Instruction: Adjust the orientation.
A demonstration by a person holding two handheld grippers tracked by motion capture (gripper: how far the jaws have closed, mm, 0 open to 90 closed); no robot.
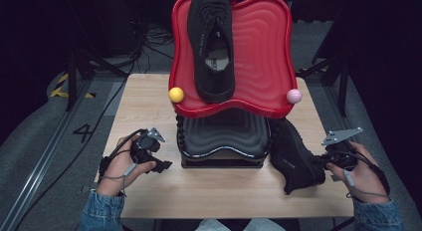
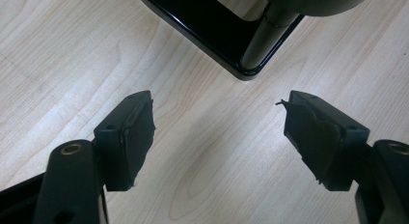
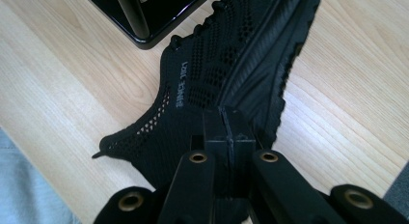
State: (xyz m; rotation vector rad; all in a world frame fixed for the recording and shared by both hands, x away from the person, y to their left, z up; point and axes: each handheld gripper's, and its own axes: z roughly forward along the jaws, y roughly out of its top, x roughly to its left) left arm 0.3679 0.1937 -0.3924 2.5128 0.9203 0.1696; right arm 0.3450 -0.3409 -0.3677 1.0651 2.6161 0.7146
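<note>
Right now your right gripper (image 1: 323, 164) is clenched on the heel end of the black shoe (image 1: 294, 156), its jaws pressed together with the knit fabric pinched between them. That shoe lies on its side on the wooden table (image 1: 149, 99), at about four o'clock from the black stand (image 1: 221, 141) and just beside its corner. In the right gripper view you see the shoe (image 3: 226, 74) close up: open mesh knit, a ribbed sole edge running along its right side, small pale lettering near the collar, and a thin pull tab at eight o'clock. Your left gripper (image 1: 161, 164) is released, jaws wide apart over bare wood, at nine o'clock from the stand. A second black shoe (image 1: 211, 42) rests on the red tray (image 1: 268, 52) at twelve o'clock, laces up, its tip toward you.
</note>
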